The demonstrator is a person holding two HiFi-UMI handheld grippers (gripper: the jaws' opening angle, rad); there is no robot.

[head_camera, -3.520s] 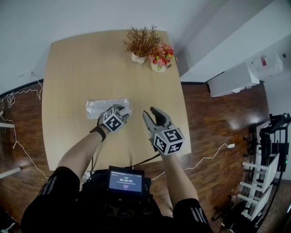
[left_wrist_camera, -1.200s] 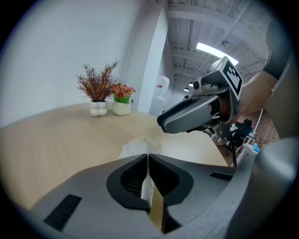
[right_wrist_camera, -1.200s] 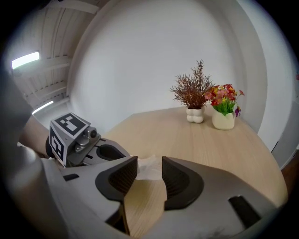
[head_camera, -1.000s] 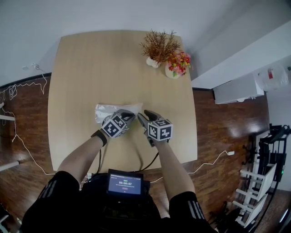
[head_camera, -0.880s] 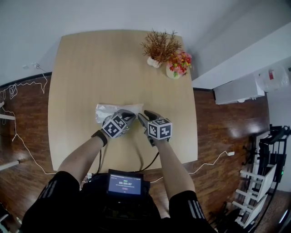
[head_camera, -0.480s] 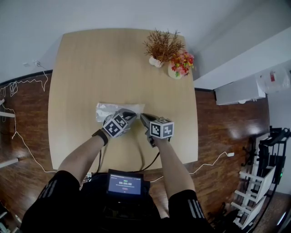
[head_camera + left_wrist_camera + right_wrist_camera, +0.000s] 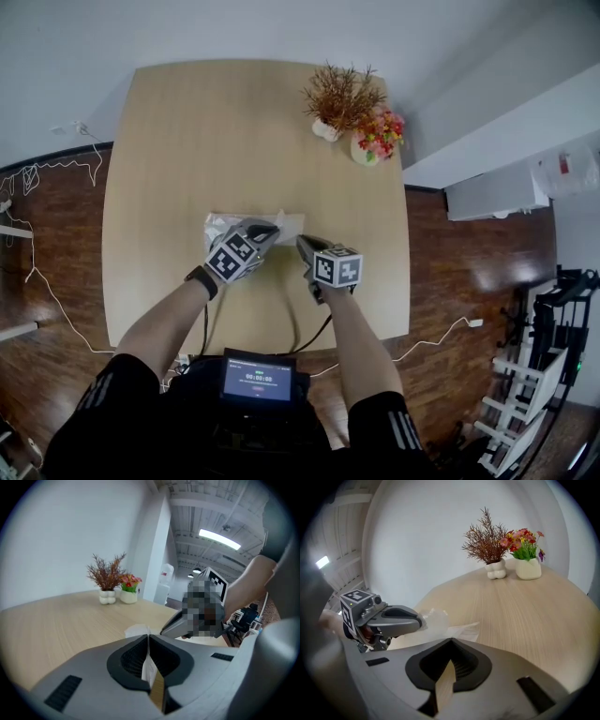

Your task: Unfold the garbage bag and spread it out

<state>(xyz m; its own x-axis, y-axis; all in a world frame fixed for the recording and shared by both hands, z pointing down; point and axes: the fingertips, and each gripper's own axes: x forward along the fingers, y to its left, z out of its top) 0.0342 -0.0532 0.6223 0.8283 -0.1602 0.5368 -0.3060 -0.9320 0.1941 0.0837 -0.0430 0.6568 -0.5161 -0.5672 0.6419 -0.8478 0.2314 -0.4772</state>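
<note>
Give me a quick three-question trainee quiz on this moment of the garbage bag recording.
1. True or false: the left tongs are shut on the clear folded plastic garbage bag.
2. Where on the light wooden table do the white pot of brown dried twigs and the white pot of red and yellow flowers stand? A: near left corner. B: far right corner. C: on top of the bag.
3. Short answer: is the bag spread out yet?

Key: 1 true. 2 B. 3 No, it lies folded in a narrow strip.
</note>
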